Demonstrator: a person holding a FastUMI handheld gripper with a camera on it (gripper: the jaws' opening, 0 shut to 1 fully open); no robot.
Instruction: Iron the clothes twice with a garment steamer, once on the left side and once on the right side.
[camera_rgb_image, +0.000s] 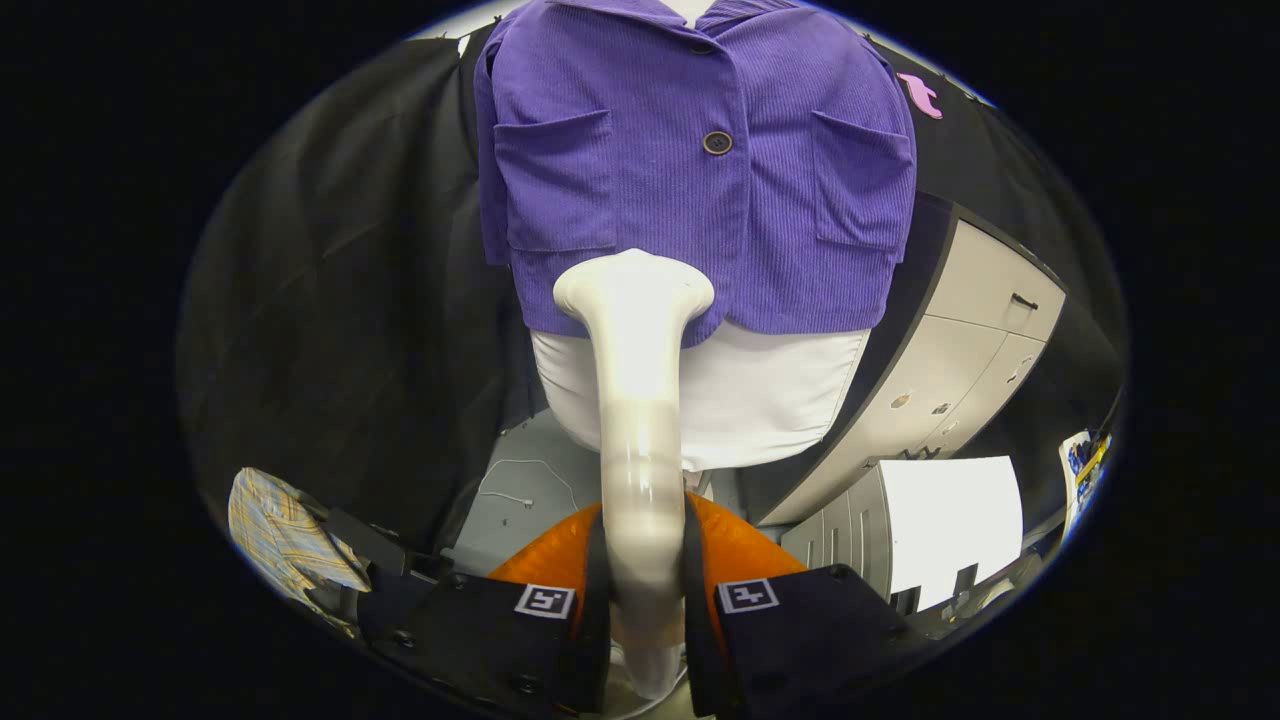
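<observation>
The gripper (640, 600) points forward and level, with its two fingers (500, 630) standing either side of the white handle of the garment steamer (638, 400) and pinching it between them. Each finger carries a square marker tag on its upper face, and the handle runs straight up the gap between the two. Just behind the fingers an orange part (740, 550) bulges out to both sides of the handle.

From the grip the steamer rises upright and slightly forward, its neck a smooth pale tube that widens at the top into a flat, flared head. The head lies against the bottom hem of the purple jacket (700, 170), a little left of the jacket's middle seam, partly covering the hem edge.

The jacket is a ribbed, short garment with two patch pockets and a dark button (717, 142) on the front placket. It hangs on a white mannequin torso (760, 390), whose bare lower part shows beneath the hem, on both sides of the steamer's neck.

Beyond and to the right of the torso stands a grey cabinet (970, 340) with drawers and small handles. To the left, low beside the fingers, lies a piece of yellow checked cloth (280, 530). A grey floor (530, 500) with a thin white cable shows below the torso.
</observation>
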